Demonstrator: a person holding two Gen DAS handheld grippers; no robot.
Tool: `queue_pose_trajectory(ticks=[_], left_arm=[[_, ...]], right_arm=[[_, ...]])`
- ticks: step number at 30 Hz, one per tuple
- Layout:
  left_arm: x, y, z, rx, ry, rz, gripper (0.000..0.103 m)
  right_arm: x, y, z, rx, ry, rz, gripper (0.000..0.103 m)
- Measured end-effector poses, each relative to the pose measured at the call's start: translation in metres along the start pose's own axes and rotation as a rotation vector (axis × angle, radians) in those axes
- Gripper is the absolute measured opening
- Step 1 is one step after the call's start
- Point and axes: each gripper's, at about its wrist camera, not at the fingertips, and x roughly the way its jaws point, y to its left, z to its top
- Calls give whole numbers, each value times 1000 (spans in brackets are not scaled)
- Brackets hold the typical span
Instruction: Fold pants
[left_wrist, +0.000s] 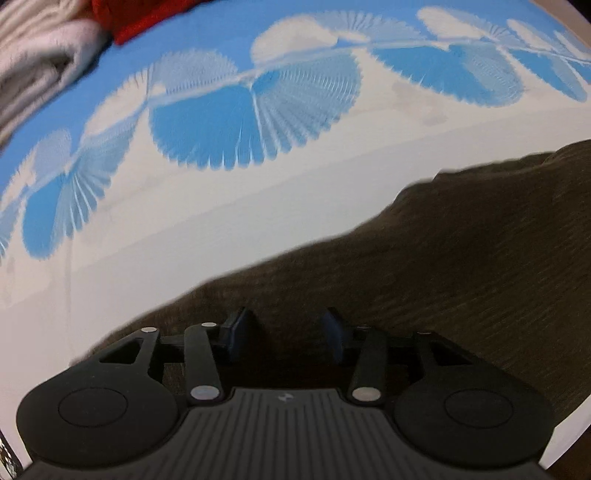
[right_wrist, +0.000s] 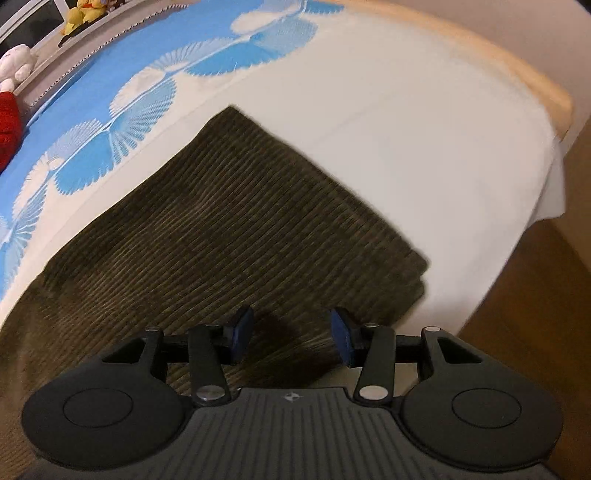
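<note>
Dark olive corduroy pants lie flat on the bed as a folded strip, one squared end toward the white part of the sheet. In the left wrist view the pants fill the lower right. My left gripper hovers over the cloth near its edge, blue pads apart, nothing pinched between them. My right gripper hangs over the pants close to their near end. Its jaws are opening, and only cloth lying below shows in the gap.
The bed sheet is white with a blue fan-pattern band. Folded grey-white cloth and a red garment lie at the far left. Plush toys sit on a ledge. The bed's edge and wooden floor are at right.
</note>
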Motion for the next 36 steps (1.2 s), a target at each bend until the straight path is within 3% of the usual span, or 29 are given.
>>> queue_pose_trajectory(ticks=[5, 8, 11, 14, 15, 17, 19, 22, 27, 32, 36], left_arm=[[-45, -14, 10, -21, -92, 6, 54], [-93, -21, 12, -67, -198, -8, 64], [-139, -26, 2, -167, -307, -101, 69], [-154, -43, -17, -235, -386, -186, 77], [-150, -53, -24, -221, -382, -184, 77], [-131, -81, -29, -117, -306, -82, 75], [-122, -99, -28, -21, -303, -12, 75], [-120, -101, -22, 2, -335, -10, 76], [-113, -94, -16, -51, -310, -48, 77], [-112, -102, -22, 27, -309, -35, 78], [-110, -98, -24, 34, -309, -26, 78]], right_arm=[[-10, -16, -1, 91, -41, 5, 50], [-17, -26, 0, 166, -68, 18, 50], [-29, -42, -3, 283, -125, 29, 51], [-37, -64, -10, 423, -152, 80, 53], [-37, -68, -12, 452, -150, 98, 53], [-34, -76, -14, 492, -137, 122, 54], [-30, -80, -14, 505, -128, 125, 55], [-23, -84, -16, 527, -100, 122, 56], [-1, -85, -13, 573, -46, 131, 56], [10, -75, -7, 546, -57, 92, 56], [13, -70, -5, 530, -74, 52, 28]])
